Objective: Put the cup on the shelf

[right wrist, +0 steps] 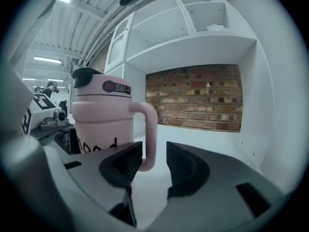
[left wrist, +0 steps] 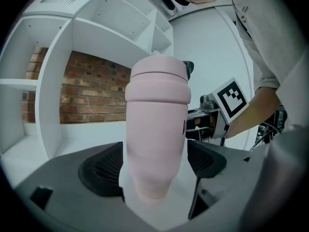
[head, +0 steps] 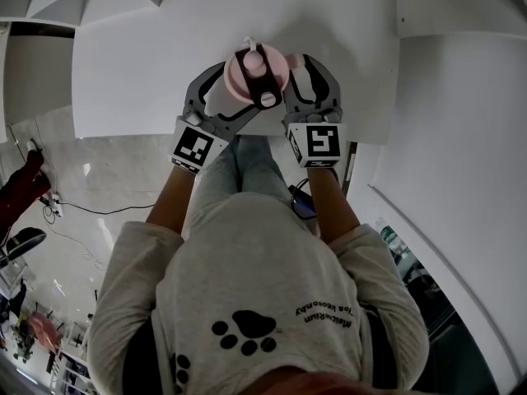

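A pink cup (head: 255,74) with a dark lid part and a side handle stands upright on the white shelf board (head: 140,81). My left gripper (head: 233,97) reaches around the cup's body. In the left gripper view the cup (left wrist: 157,124) fills the space between the dark pads (left wrist: 104,170), and its narrow foot stands apart from them, so the left gripper (left wrist: 153,173) is open. My right gripper (head: 311,79) is at the cup's right side. In the right gripper view the handle (right wrist: 151,134) sits between the open jaws of the right gripper (right wrist: 154,164), with a gap to the right pad.
The shelf bay has a red brick back wall (right wrist: 198,98), white upright dividers (left wrist: 50,95) and more white shelves above (right wrist: 193,42). A white cabinet side (head: 461,138) stands to the right. Cables lie on the pale floor (head: 90,212) at the left.
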